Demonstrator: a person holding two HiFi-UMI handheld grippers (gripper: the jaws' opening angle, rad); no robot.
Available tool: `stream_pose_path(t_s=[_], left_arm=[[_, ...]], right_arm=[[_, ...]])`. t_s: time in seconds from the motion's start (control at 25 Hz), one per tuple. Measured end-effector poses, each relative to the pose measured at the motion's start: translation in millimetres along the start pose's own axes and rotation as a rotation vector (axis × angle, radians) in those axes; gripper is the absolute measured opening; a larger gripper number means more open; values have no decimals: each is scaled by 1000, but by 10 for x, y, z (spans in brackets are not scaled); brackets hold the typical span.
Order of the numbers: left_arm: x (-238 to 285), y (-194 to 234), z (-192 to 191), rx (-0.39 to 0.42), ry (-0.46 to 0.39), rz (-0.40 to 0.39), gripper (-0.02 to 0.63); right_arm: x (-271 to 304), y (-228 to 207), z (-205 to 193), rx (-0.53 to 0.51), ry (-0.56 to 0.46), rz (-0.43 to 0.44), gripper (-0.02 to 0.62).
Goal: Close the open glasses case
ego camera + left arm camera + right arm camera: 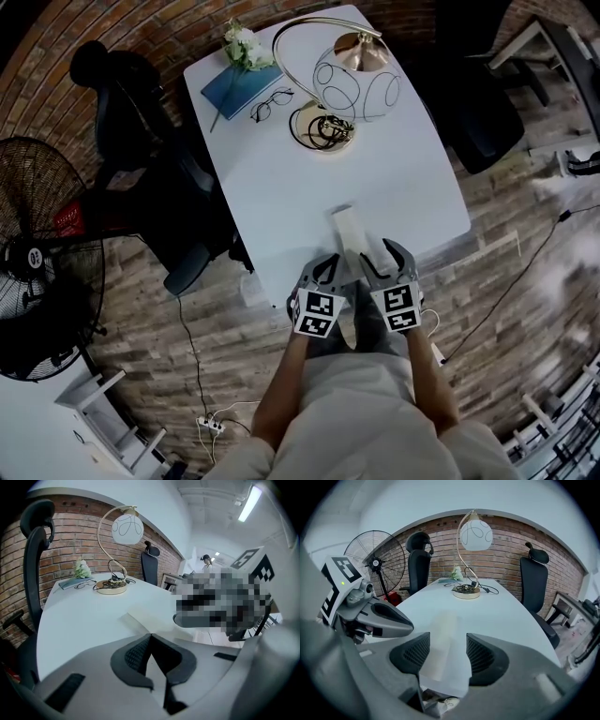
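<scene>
A pale white glasses case [345, 230] lies lengthwise on the white table [281, 187], close to its near edge. Both grippers hover at that edge, just short of the case's near end. My left gripper [325, 272] is slightly left of the case with its jaws closed tip to tip [150, 638] on nothing. My right gripper [383, 259] is slightly right of it and open [448, 651]; the case [442, 637] shows through the gap, beyond the pads. I cannot make out how the lid stands.
At the far end stand a gold lamp base [322, 128] with a white globe [361, 86], spectacles [272, 101], a blue book [239, 86] and white flowers [246, 43]. Black office chairs [127, 103] flank the table; a fan [37, 253] is at the left.
</scene>
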State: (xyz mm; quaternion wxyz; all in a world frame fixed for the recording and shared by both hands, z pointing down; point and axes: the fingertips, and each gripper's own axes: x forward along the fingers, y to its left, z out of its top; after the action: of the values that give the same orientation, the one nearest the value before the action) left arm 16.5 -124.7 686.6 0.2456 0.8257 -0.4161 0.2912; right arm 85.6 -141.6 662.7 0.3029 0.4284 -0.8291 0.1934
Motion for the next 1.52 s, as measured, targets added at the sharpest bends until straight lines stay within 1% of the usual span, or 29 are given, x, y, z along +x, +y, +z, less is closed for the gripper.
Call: stream_pose_path(t_s=[0.28, 0.8, 1.0, 1.52], left_arm=[[-173, 120, 276, 16, -65, 15, 5], [-498, 197, 673, 73, -196, -5, 5], [-581, 187, 725, 101, -217, -20, 5], [-691, 157, 829, 151, -254, -53, 5]], right_arm=[[-116, -46, 220, 0, -50, -22, 244], [-469, -33, 522, -11, -126, -82, 244], [-544, 10, 590, -25, -149, -120, 244], [-661, 140, 718, -23, -184, -166, 244]])
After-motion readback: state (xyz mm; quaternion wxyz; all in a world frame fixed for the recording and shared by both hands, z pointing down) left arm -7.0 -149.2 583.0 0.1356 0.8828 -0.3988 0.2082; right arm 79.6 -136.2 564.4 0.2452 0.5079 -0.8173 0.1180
